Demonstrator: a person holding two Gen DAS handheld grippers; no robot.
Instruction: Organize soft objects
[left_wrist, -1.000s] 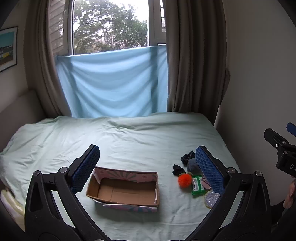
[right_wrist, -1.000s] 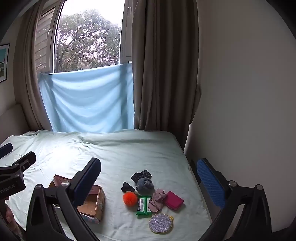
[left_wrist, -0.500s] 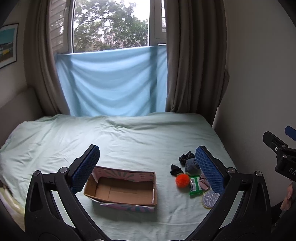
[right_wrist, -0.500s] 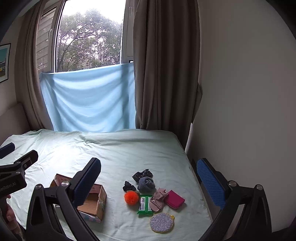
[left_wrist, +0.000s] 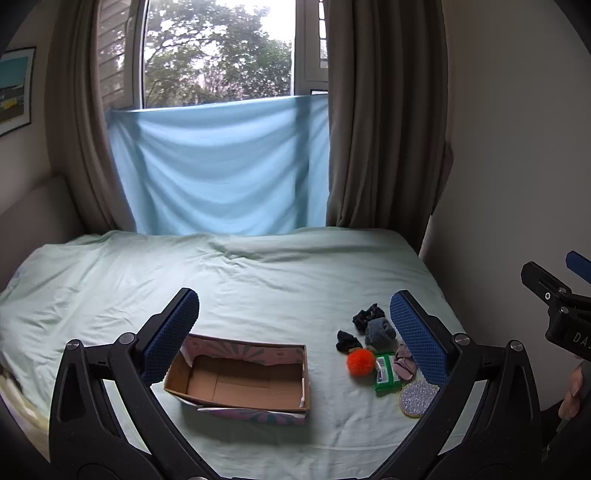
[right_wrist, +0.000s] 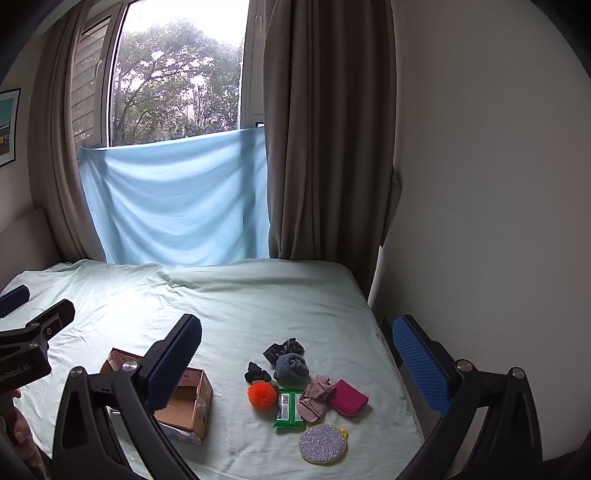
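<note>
An open cardboard box (left_wrist: 240, 380) (right_wrist: 188, 398) with a pink patterned outside lies empty on the bed. To its right is a cluster: an orange pompom (left_wrist: 360, 362) (right_wrist: 261, 395), a grey rolled sock (left_wrist: 378, 330) (right_wrist: 291, 366), two dark scrunchies (right_wrist: 284, 347), a green tissue pack (left_wrist: 386, 376) (right_wrist: 290, 408), a mauve cloth (right_wrist: 316, 400), a pink pouch (right_wrist: 349, 398) and a glittery round purse (left_wrist: 417, 398) (right_wrist: 322, 442). My left gripper (left_wrist: 295, 332) is open and empty above the box. My right gripper (right_wrist: 297, 360) is open and empty above the cluster.
The bed (left_wrist: 258, 280) has a pale green sheet. A white wall (right_wrist: 480, 221) runs close along its right side. Brown curtains (right_wrist: 328, 147) and a blue cloth (left_wrist: 221, 170) hang over the window behind the bed.
Both grippers have drifted slightly; the box and the cluster sit a little more to the left in the left wrist view. Nothing was picked up.
</note>
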